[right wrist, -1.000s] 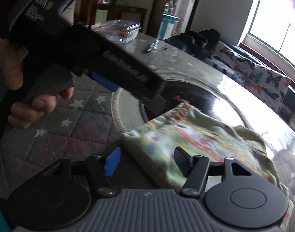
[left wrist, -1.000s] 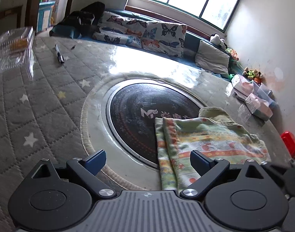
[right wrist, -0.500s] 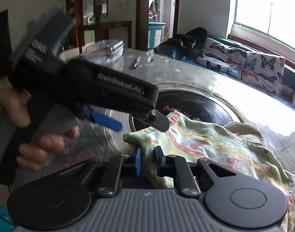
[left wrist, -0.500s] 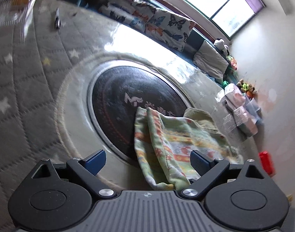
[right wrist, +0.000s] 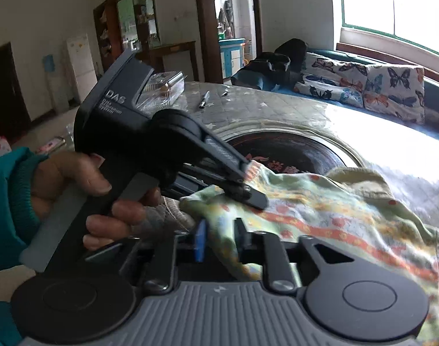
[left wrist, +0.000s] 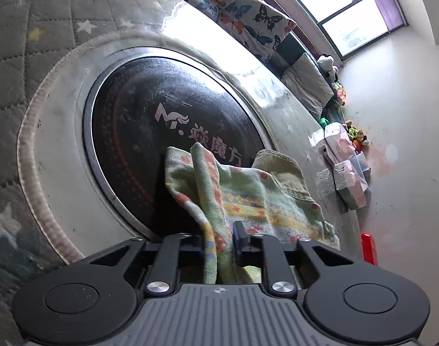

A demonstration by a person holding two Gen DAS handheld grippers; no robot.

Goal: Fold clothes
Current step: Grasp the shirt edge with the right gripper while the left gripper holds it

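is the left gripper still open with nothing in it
No, the left gripper is shut on the near edge of the patterned garment, with the cloth pinched between its fingers.

Soft, matt pale-green printed cotton garment, slightly nubby weave. Glossy black glass round cooktop disc at 10 o'clock of it, polished metal rim. Grey quilted star-print table cover under shiny clear film. Matt black plastic left gripper, ribbed grey housing; right gripper same finish.
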